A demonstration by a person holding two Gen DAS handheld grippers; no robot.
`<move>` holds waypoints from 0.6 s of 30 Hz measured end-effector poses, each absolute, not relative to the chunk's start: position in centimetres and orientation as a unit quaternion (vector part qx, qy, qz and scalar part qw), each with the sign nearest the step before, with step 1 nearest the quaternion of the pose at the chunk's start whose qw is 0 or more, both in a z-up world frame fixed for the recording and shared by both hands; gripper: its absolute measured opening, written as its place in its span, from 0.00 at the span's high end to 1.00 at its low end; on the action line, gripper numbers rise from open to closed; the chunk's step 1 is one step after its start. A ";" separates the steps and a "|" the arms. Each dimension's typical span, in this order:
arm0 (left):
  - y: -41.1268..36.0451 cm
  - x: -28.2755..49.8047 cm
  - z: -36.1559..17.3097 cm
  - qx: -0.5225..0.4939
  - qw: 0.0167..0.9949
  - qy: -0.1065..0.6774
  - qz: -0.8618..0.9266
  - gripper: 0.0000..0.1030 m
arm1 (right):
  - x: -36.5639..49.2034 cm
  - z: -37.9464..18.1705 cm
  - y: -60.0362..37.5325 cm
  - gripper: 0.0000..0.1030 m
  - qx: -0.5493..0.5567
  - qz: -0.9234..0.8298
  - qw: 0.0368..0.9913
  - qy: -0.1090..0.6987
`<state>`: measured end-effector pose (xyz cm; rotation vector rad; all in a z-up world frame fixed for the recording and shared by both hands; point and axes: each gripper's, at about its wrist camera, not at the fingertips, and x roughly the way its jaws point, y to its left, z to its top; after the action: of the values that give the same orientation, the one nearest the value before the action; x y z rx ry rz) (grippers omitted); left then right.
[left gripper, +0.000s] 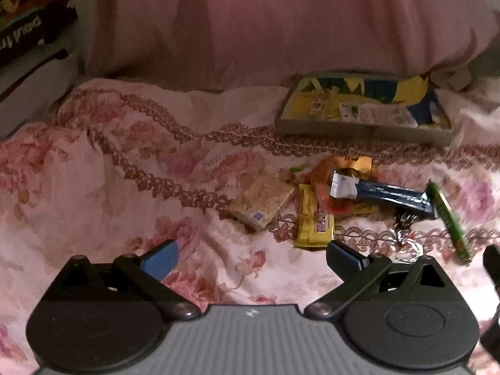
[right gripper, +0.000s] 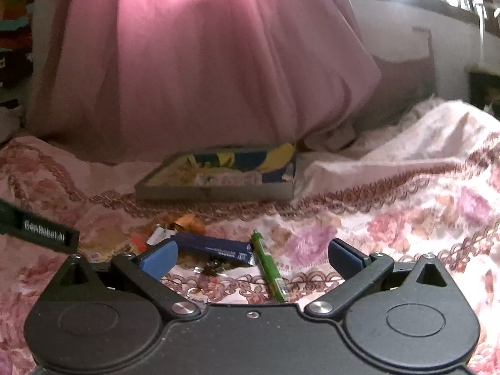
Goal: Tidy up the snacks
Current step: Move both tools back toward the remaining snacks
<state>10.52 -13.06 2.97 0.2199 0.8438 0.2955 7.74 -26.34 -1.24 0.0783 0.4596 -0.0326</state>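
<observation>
snacks (left gripper: pixel 343 200): mixed wrappers heaped on floral bedspread (left gripper: pixel 93 187) | left claw (left gripper: pixel 251 256): wide, empty | right claw (right gripper: pixel 251 257): wide, empty

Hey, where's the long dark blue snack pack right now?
The dark blue pack lies on the floral bedspread at the pile's right side, beside the green stick, nearer than the tray.

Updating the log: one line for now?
left gripper: open, empty | right gripper: open over green stick | snacks: loose | box: open
</observation>
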 end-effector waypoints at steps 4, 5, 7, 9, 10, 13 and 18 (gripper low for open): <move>-14.4 12.0 1.3 0.140 0.887 0.413 0.152 0.00 | 8.9 -1.6 -26.9 0.01 0.054 -0.015 0.970 0.238; -14.7 12.3 1.0 0.140 0.887 0.415 0.147 0.00 | 9.2 -1.8 -26.9 0.01 0.055 -0.009 0.969 0.241; -15.1 12.9 0.5 0.136 0.887 0.420 0.137 0.00 | 10.3 -2.0 -26.9 0.01 0.048 0.004 0.967 0.251; -15.2 13.3 0.0 0.138 0.885 0.424 0.133 0.00 | 11.5 -2.4 -26.8 0.01 0.047 0.010 0.965 0.259; -15.3 13.6 -0.2 0.141 0.884 0.425 0.133 0.00 | 12.1 -2.6 -26.7 0.01 0.047 0.016 0.963 0.263; -15.6 14.7 -0.4 0.149 0.878 0.432 0.140 0.00 | 13.8 -3.1 -26.2 0.01 0.017 0.032 0.963 0.267; -15.6 16.8 -0.5 0.145 0.876 0.435 0.151 0.00 | 15.2 -4.1 -26.1 0.01 -0.051 0.060 0.965 0.248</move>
<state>16.81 -15.62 -0.48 0.3028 0.9076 0.3148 15.18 -26.08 -4.12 -0.1033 0.5023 0.1224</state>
